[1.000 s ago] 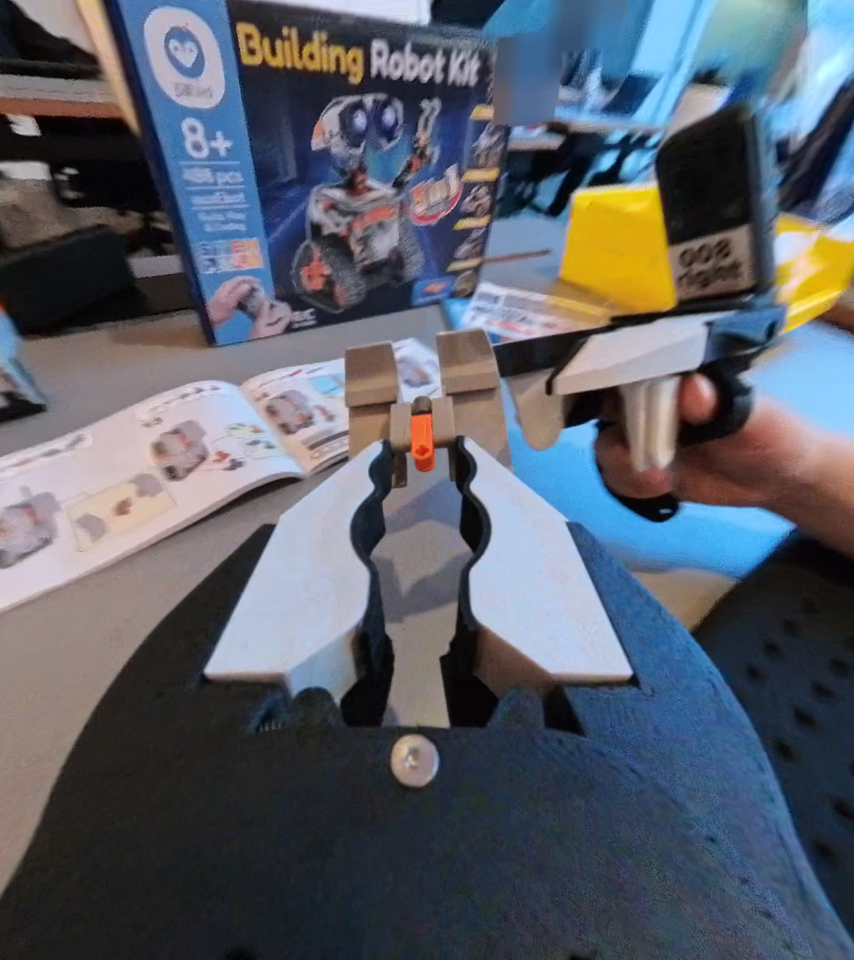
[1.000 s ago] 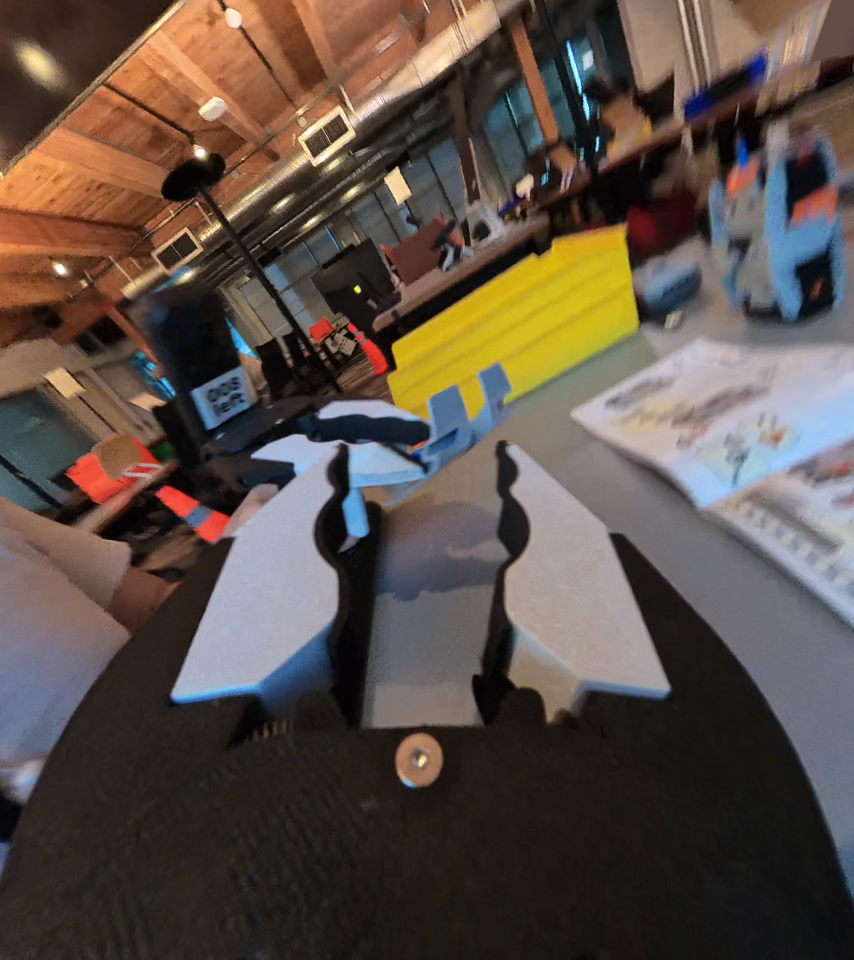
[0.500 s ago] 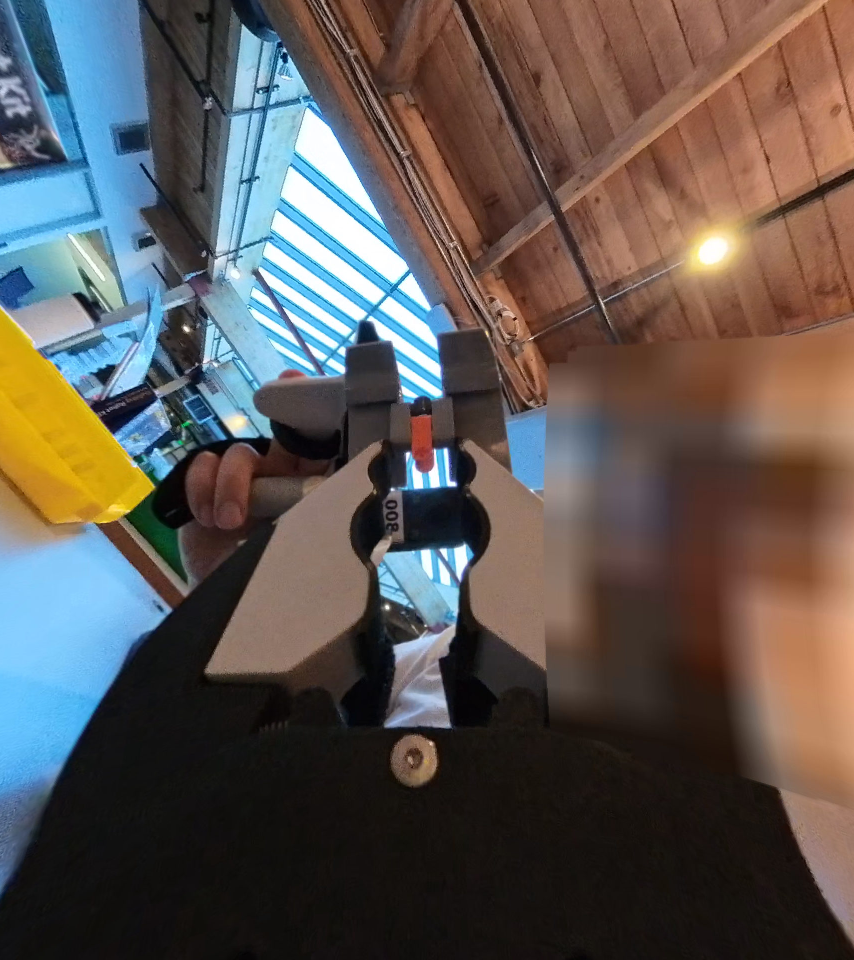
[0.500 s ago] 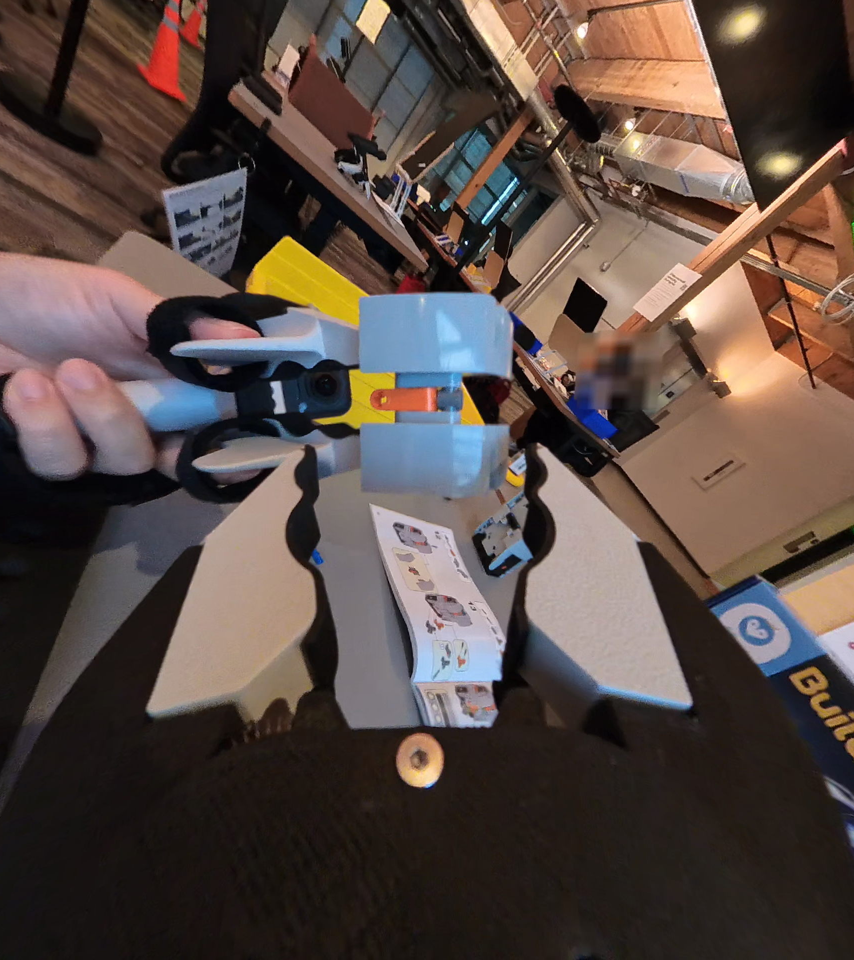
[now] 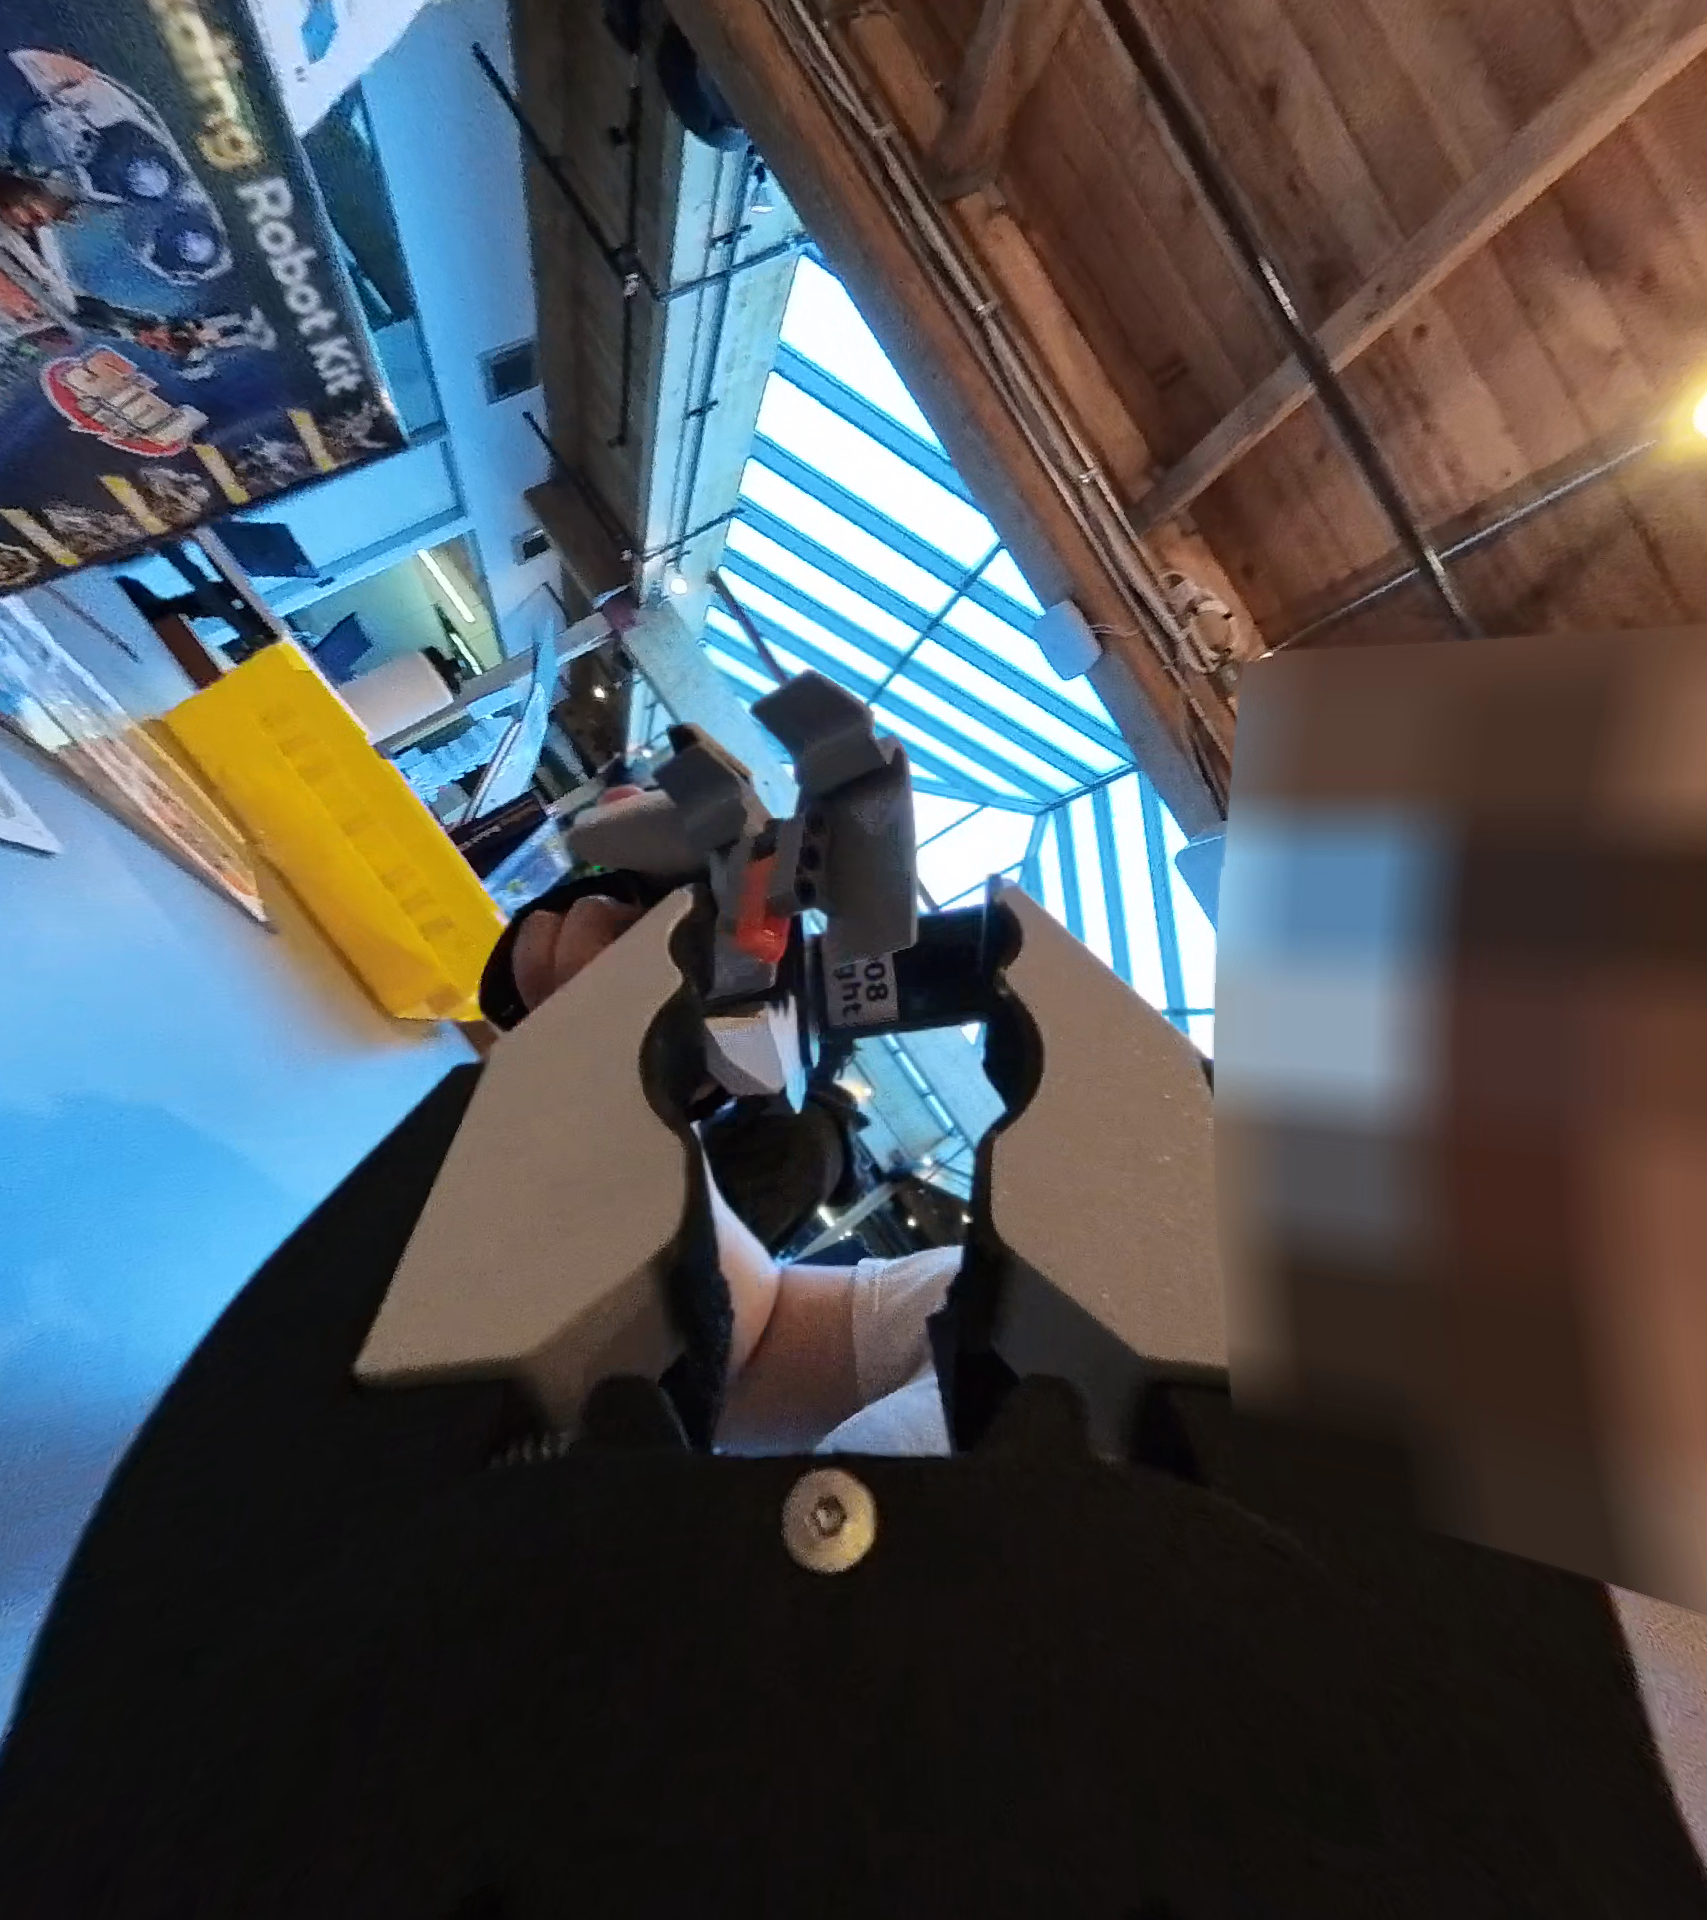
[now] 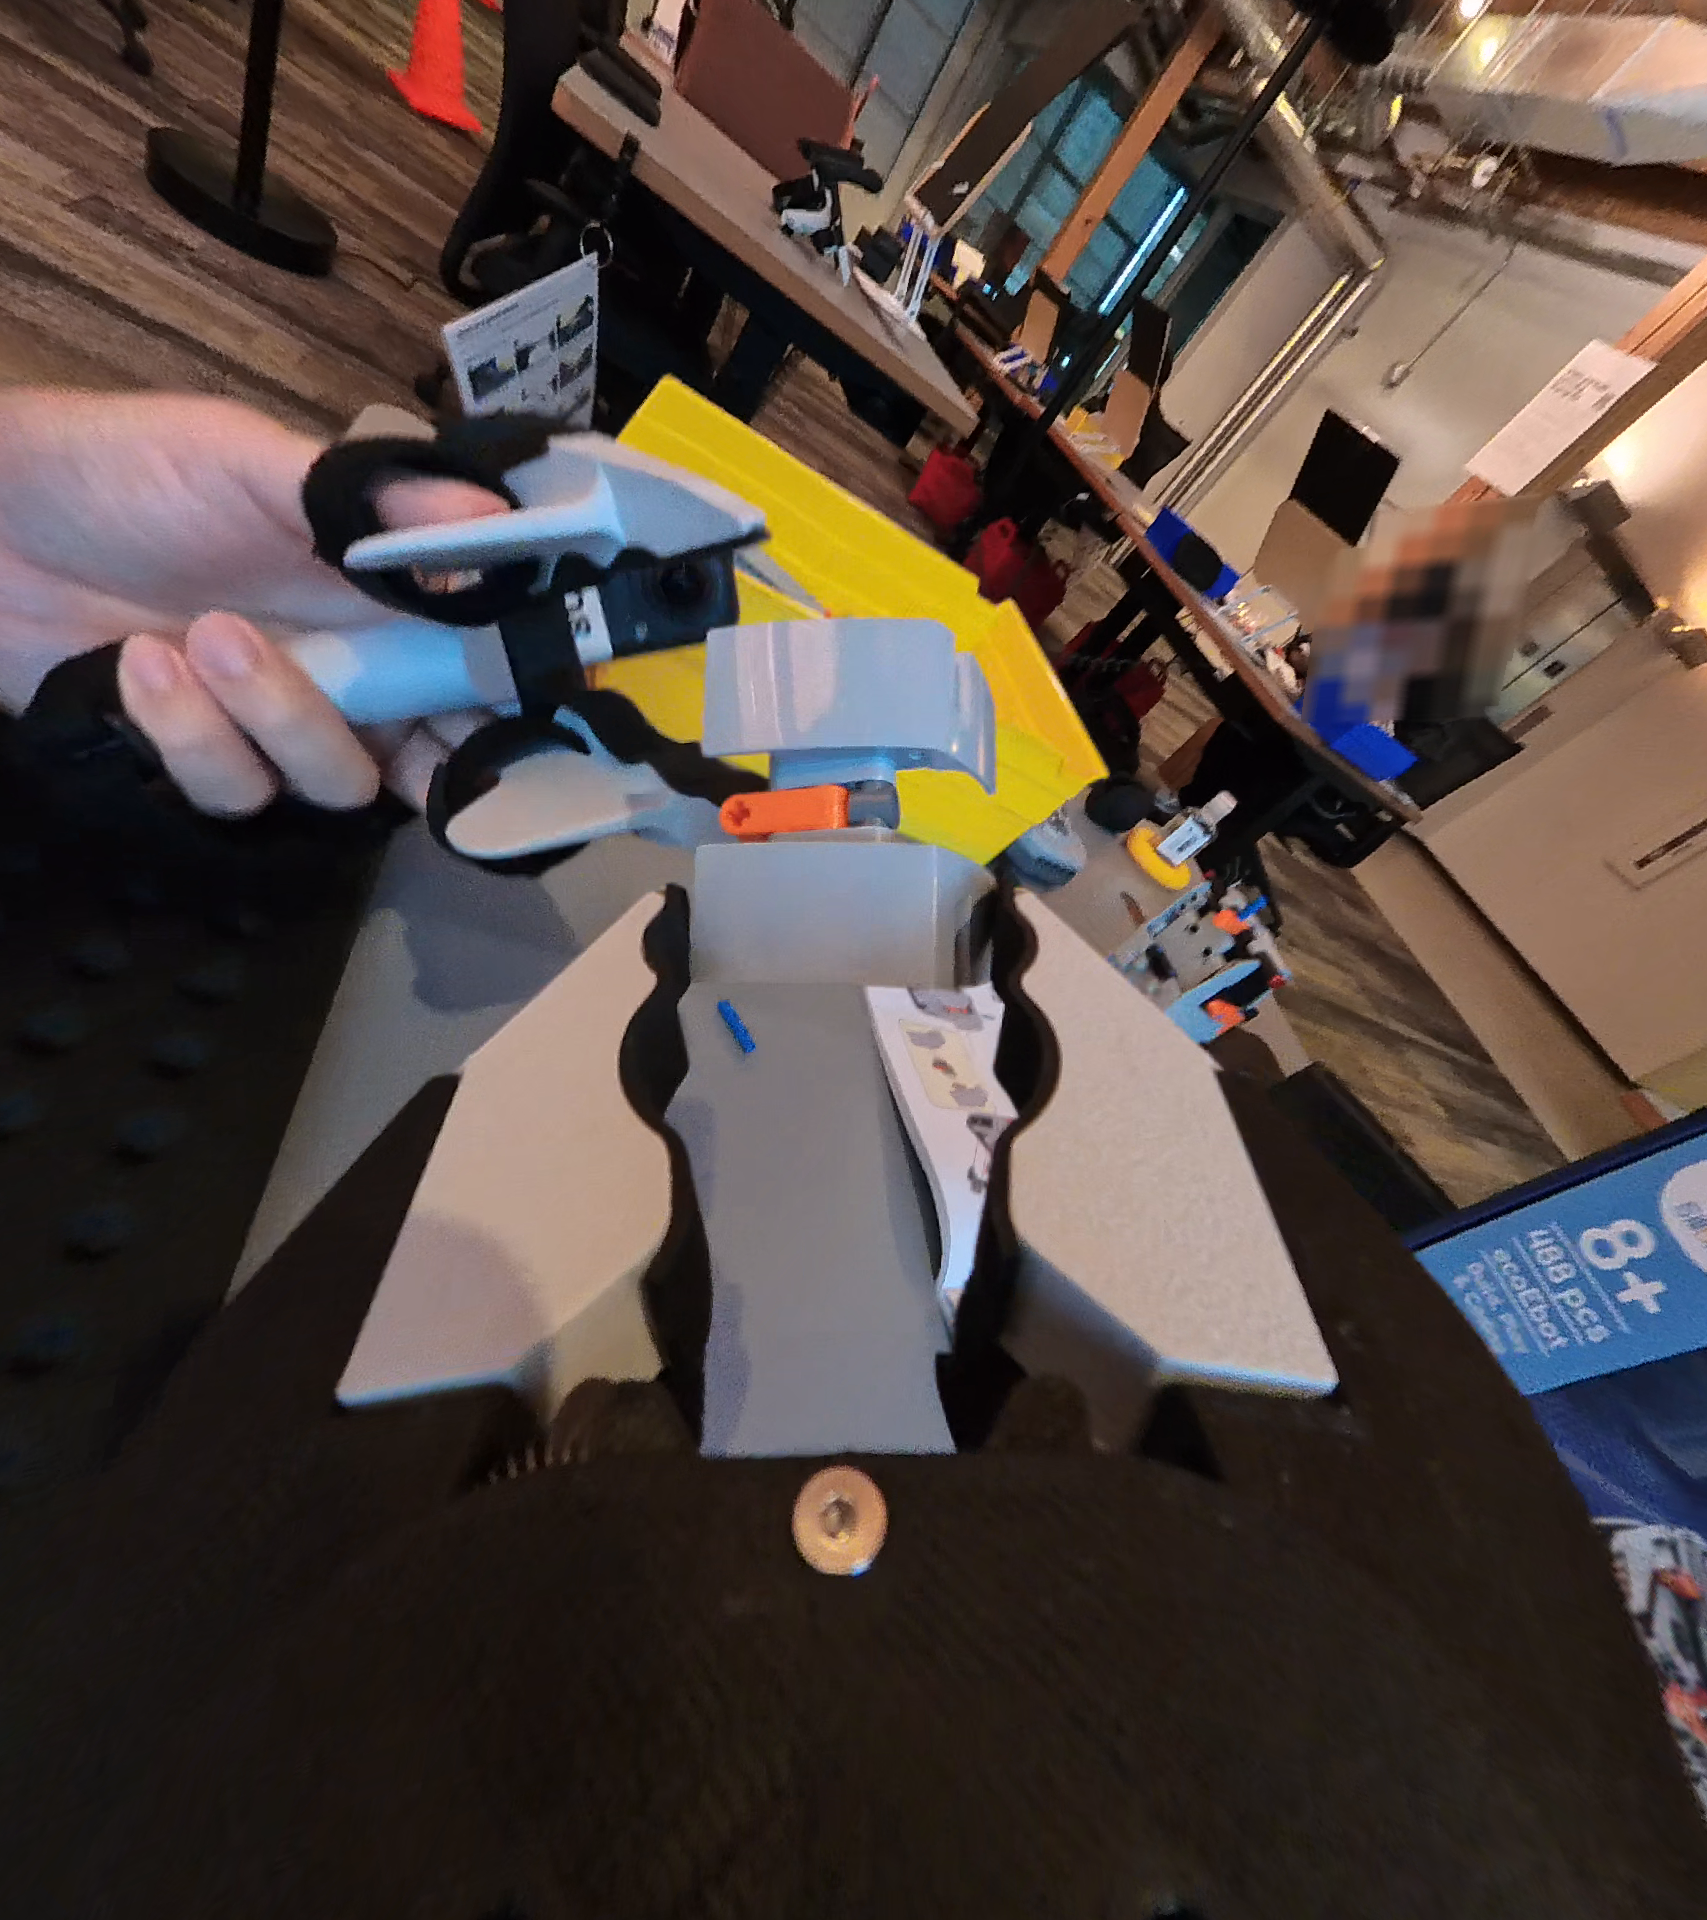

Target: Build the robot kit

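Observation:
A grey brick assembly with an orange pin is held up in the air above the table. My right gripper is shut on its lower grey block. My left gripper is open, its fingers spread wide, and the assembly sits tilted just beyond its tips. In the right wrist view the left gripper comes in from the left in a person's hand, jaws apart beside the assembly. The right gripper's black camera block shows behind the assembly.
A yellow bin stands behind the assembly. The grey table holds a small blue pin, an open booklet and a partly built model. The blue kit box is at the right, a black perforated mat at the left.
Both grippers swung up from the table. My left gripper, shut on the assembly before, has opened. My right gripper has closed on the lower grey block.

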### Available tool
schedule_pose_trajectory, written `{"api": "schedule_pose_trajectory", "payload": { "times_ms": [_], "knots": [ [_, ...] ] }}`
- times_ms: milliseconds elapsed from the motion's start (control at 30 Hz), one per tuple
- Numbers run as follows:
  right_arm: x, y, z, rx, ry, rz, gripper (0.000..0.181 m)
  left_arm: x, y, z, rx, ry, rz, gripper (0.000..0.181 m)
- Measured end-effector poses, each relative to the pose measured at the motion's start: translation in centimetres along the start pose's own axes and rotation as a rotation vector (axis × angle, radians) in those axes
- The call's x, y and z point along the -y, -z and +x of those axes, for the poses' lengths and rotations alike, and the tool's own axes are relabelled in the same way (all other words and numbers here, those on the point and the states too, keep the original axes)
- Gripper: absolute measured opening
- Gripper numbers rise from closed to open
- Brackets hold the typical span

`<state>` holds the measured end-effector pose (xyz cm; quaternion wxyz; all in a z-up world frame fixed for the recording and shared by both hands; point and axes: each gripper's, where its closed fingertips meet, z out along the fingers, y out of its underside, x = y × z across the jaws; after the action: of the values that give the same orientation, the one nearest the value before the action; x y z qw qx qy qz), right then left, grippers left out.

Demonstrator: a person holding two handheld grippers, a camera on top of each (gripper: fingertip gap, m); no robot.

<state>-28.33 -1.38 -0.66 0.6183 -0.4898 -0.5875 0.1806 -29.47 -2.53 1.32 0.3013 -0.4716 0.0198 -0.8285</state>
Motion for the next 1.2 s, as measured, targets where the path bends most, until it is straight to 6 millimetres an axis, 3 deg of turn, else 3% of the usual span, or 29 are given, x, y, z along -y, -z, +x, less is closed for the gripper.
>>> {"api": "schedule_pose_trajectory", "payload": {
  "times_ms": [33,167,267,500,733,900,1200],
  "knots": [
    [-0.7,-0.2,-0.2,0.014,-0.003,-0.02,0.057,0.3,0.5,-0.4,0.038,-0.015,0.002,0.052],
    [-5.5,-1.5,-1.6,0.147,-0.05,-0.156,0.057,1.6,3.8,-1.7,0.238,-0.147,0.021,0.053],
    [-9.2,-2.2,-2.1,0.245,-0.07,-0.264,0.057,1.9,5.8,-1.5,0.33,-0.218,0.017,0.051],
    [-14.5,-3.6,-1.2,0.344,-0.102,-0.417,0.057,1.5,8.1,-1.4,0.424,-0.262,-0.01,0.049],
    [-15.5,-4.4,-1.4,0.375,-0.112,-0.42,0.057,0.5,8.8,-4.1,0.645,-0.434,-0.195,0.054],
    [-15.6,-5.0,-1.7,0.387,-0.166,-0.379,0.057,0.9,8.9,-5.8,0.784,-0.605,-0.323,0.054],
    [-15.5,-5.5,-1.9,0.389,-0.215,-0.329,0.056,1.9,9.1,-8.2,0.882,-0.656,-0.397,0.042]
  ]
}}
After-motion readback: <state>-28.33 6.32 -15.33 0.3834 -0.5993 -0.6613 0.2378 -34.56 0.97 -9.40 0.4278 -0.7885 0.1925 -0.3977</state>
